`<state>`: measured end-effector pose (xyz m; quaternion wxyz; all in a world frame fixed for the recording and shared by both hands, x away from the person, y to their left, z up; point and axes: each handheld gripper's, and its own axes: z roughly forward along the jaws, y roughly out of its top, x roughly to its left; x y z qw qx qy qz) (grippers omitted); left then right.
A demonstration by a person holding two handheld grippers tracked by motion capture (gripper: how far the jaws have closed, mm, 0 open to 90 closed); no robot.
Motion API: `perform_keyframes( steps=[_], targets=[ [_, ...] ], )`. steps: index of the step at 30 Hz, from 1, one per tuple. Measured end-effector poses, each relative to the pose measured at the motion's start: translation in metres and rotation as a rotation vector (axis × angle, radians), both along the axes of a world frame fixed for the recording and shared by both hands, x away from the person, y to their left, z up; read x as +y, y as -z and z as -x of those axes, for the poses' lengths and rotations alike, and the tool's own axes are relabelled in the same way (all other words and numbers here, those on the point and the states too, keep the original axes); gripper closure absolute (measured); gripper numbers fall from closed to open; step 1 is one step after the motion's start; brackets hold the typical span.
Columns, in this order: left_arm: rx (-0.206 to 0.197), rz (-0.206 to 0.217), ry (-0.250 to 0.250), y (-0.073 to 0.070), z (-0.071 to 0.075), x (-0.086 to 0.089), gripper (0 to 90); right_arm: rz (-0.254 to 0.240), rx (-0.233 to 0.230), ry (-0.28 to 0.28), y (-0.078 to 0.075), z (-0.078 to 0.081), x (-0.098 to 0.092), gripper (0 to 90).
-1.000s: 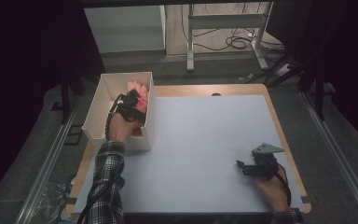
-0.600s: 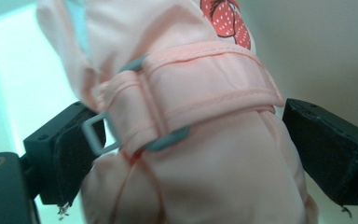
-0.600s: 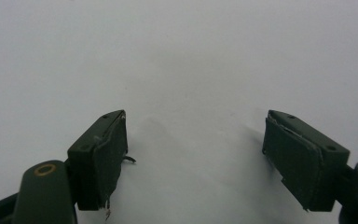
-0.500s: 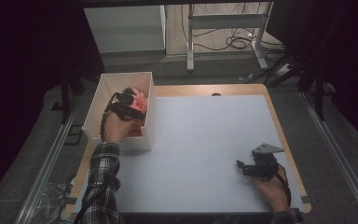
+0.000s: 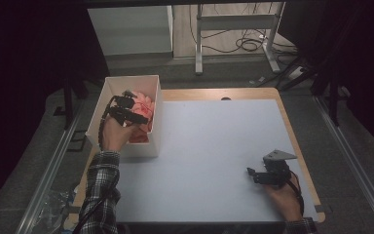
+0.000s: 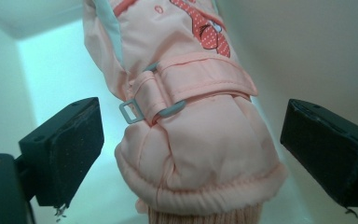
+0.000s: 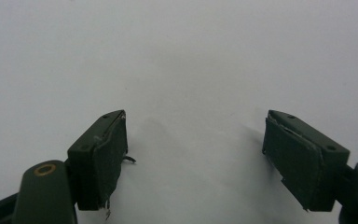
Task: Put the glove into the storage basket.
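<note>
A: Inside the white box [image 5: 152,105], at its far end, lies the pink mitten [image 6: 191,121]. Left gripper [image 5: 126,108] is over the box, right above it.

B: Jaws?

A: Wide apart, they have just been opening. Mitten cuff sits between the pads [image 6: 67,154] with a gap on each side, so no pad presses on it. Not gripped.

B: Right one?

A: Right gripper [image 5: 254,174] is on the white table [image 5: 214,141], well apart from the box, near the table's near right corner. Jaws spread, nothing between them, bare surface beyond.

B: Anything hard to read?

A: Mitten's fingertip end is cut off at the top of the left gripper view, knit cuff cut off at the bottom. From the high view the hand and gripper cover part of the pink stuff in the box; can't tell if it's one mitten or more.

B: Counts?

A: One box, two grippers, one mitten for sure, one grey buckle [image 6: 133,111] on its strap.
</note>
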<state>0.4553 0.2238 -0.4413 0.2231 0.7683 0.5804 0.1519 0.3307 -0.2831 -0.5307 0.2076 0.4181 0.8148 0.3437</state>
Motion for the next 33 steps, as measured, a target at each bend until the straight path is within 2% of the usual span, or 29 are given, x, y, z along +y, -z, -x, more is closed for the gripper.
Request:
perform_keyframes(
  steps=[3,5,12,17,24,33],
  targets=[
    [-0.024,0.002,-0.001,-0.003,0.003,0.001,4.1,0.0,0.0,0.0,0.0,0.0,0.0,22.4],
    [-0.026,0.002,0.0,-0.004,0.004,0.001,3.6,0.0,0.0,0.0,0.0,0.0,0.0,22.4],
    [-0.072,0.032,0.004,-0.01,0.014,0.005,3.0,0.0,0.0,0.0,0.0,0.0,0.0,22.4],
    [-0.09,0.049,0.025,-0.015,0.02,0.005,2.7,0.0,0.0,0.0,0.0,0.0,0.0,22.4],
    [-0.114,0.044,0.046,-0.022,0.029,0.002,2.7,0.0,-0.001,0.0,0.0,0.0,0.0,22.4],
    [-0.142,0.072,0.072,-0.029,0.043,0.005,3.1,0.0,-0.001,0.0,0.0,0.0,0.0,22.4]
  ],
)
